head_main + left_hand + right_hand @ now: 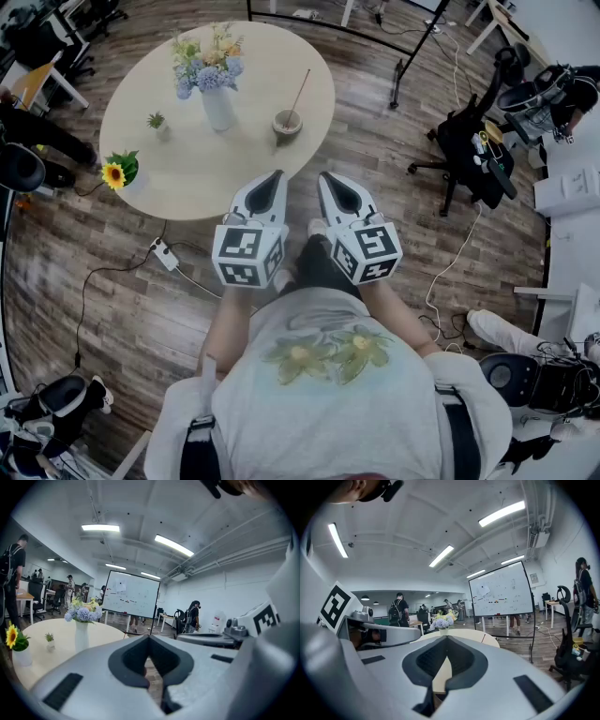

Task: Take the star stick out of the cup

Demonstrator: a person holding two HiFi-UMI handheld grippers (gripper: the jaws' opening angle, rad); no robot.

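My left claw and right claw are both closed, empty. The thin star stick leans in the small brown cup near the pale round tabletop's right edge; reaching in closed could topple it.

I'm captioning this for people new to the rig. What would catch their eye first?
The left gripper and right gripper, white and marker-tagged, fill the middle of the head view, both shut and empty, short of the round table. Beyond them that pale table carries a vase of flowers near its far side, and right of it a cup with a stick leaning in it.
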